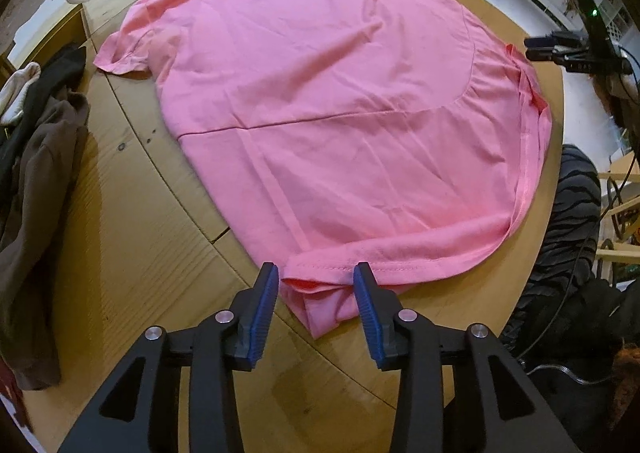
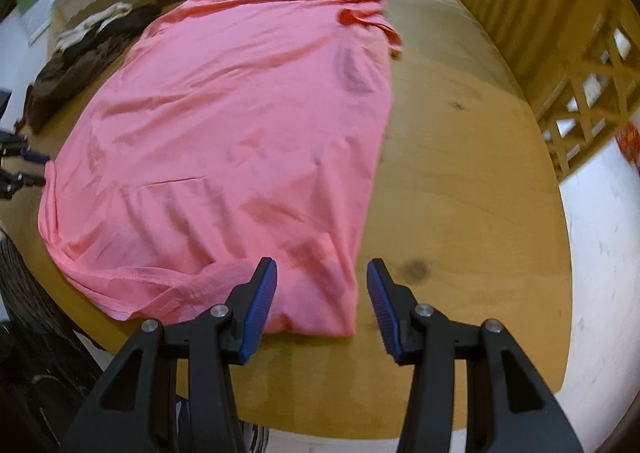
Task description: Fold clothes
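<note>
Lying spread flat across the wooden surface [image 1: 132, 213], pink shirt [image 1: 328, 101] ready for folding. Left gripper [image 1: 316, 281] fingers apart, straddling the hem corner for a pinch. Right gripper [image 2: 322, 281] fingers apart over the opposite hem corner, likewise unclamped. Dark clothes pile [image 1: 36, 157] aside, probably waiting.

Left gripper [image 1: 316, 273] and right gripper [image 2: 322, 269], fingers spread apart.
</note>
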A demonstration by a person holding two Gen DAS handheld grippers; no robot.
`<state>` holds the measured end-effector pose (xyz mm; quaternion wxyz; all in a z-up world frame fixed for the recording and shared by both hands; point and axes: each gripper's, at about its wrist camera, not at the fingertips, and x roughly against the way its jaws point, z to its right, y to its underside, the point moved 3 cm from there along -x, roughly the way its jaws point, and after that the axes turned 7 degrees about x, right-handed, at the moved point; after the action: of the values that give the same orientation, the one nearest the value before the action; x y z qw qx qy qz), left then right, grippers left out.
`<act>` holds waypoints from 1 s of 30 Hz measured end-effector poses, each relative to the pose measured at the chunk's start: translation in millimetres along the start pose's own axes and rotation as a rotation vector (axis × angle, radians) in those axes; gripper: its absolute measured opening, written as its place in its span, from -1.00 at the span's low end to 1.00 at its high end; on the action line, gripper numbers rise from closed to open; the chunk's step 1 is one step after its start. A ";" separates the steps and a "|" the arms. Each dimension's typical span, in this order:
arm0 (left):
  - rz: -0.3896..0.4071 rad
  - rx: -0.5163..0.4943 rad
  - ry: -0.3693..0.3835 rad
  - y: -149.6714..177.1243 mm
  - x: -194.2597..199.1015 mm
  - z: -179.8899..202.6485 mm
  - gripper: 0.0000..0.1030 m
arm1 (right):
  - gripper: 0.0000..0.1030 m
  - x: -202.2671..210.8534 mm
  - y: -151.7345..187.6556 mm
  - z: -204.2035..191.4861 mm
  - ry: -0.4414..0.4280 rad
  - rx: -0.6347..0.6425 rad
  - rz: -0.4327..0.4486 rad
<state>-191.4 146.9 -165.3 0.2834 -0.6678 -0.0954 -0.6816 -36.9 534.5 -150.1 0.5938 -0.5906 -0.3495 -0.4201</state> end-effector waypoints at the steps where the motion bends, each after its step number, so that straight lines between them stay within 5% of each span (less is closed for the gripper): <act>1: -0.005 -0.004 -0.005 0.3 -1.8 0.2 -0.27 | -0.10 -1.6 -1.7 -3.4 0.000 0.016 -0.002; 9: -0.019 -0.003 -0.022 2.1 -5.6 -2.7 -0.27 | -0.17 -14.9 -7.8 -14.9 0.006 0.072 -0.029; 12: -0.024 -0.003 -0.018 3.4 -7.1 -3.4 -0.28 | -0.85 -16.3 -6.1 -19.2 -0.016 0.075 -0.039; 14: -0.025 -0.014 -0.020 4.6 -8.6 -1.8 -0.33 | -0.87 -15.0 -4.4 -21.5 -0.024 0.081 -0.035; 16: -0.021 -0.028 -0.017 5.4 -8.9 0.6 -0.64 | -0.89 -11.8 -2.3 -22.3 -0.025 0.082 -0.027; 19: -0.003 -0.048 -0.015 8.2 -4.9 4.4 -0.82 | -0.91 -3.9 1.4 -21.9 -0.019 0.069 -0.006; 30: 0.016 -0.020 0.067 50.7 20.3 16.7 -0.89 | -0.92 38.2 43.4 -15.7 -0.007 -0.041 0.063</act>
<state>-150.0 108.5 -156.8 0.2853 -0.6480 -0.0736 -0.7023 16.8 513.4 -133.9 0.5932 -0.6150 -0.3239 -0.4062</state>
